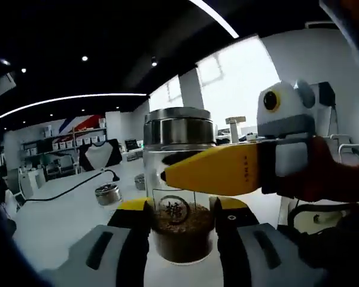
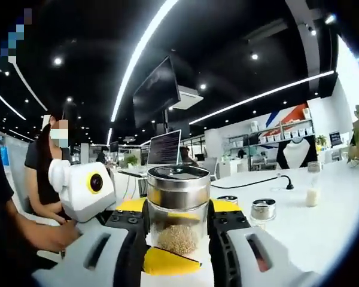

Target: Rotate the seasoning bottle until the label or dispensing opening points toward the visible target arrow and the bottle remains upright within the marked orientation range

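The seasoning bottle (image 1: pixel 179 179) is a clear glass jar with a steel lid and brown grains in the bottom, standing upright on the white table (image 1: pixel 66 215). A round printed label (image 1: pixel 172 209) faces the left gripper view. My left gripper (image 1: pixel 182 206) is shut on the jar's lower part, with one yellow-tipped jaw on each side. The right gripper's yellow finger (image 1: pixel 215 170) crosses the front of the jar at mid height. In the right gripper view, the bottle (image 2: pixel 178 209) sits between the jaws of my right gripper (image 2: pixel 178 206), which press on its sides.
Small steel-lidded jars (image 1: pixel 108 194) (image 2: pixel 264 209) stand on the table, with a black cable (image 1: pixel 72 188) and a glass of pale liquid (image 2: pixel 312 191). A person (image 2: pixel 45 173) sits at the left. A hand (image 2: pixel 54 236) holds the left gripper's body (image 2: pixel 87 188).
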Demonstrator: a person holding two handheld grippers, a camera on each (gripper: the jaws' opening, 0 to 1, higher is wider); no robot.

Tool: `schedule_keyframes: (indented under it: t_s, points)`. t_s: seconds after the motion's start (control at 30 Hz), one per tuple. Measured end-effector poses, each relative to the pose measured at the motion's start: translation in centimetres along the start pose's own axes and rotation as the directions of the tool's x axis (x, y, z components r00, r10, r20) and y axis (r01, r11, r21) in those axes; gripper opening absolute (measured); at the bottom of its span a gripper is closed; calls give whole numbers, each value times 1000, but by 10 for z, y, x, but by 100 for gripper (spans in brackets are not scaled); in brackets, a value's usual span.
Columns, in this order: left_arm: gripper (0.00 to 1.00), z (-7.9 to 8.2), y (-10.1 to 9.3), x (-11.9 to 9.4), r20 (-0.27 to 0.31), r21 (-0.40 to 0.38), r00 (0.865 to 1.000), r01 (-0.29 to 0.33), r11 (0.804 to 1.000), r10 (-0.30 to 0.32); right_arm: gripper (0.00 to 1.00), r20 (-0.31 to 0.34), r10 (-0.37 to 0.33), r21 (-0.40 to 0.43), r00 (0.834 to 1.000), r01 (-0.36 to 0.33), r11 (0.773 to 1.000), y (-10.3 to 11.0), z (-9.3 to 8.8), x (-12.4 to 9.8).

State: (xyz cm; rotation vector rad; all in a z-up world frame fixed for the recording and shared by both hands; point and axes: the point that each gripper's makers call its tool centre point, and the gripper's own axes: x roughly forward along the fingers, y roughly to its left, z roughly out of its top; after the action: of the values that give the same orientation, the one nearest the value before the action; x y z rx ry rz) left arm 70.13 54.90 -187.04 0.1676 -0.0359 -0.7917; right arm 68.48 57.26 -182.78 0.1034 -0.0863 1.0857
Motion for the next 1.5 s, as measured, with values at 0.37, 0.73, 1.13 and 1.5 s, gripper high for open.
schedule_keyframes:
  t_s: [0.37,0.73,1.13,1.5]
  points:
    - [44,2,-38,-1,24,-117,965,261,958,-260,36,-9,219,31,976,-218,975,12,2,-27]
    - [43,6,-62,-9,59,-167,911,412,896,-408,36,62,356,51,932,-360,932,29,13,-42]
    - [42,-4,-28,4,-26,-52,992,122,991,-124,39,48,192,4,980,-193,981,12,8,-19]
    - [42,-18,-2,8,-89,-18,991,-105,994,103,38,-29,-15,-51,999,13,999,-7,-6,0]
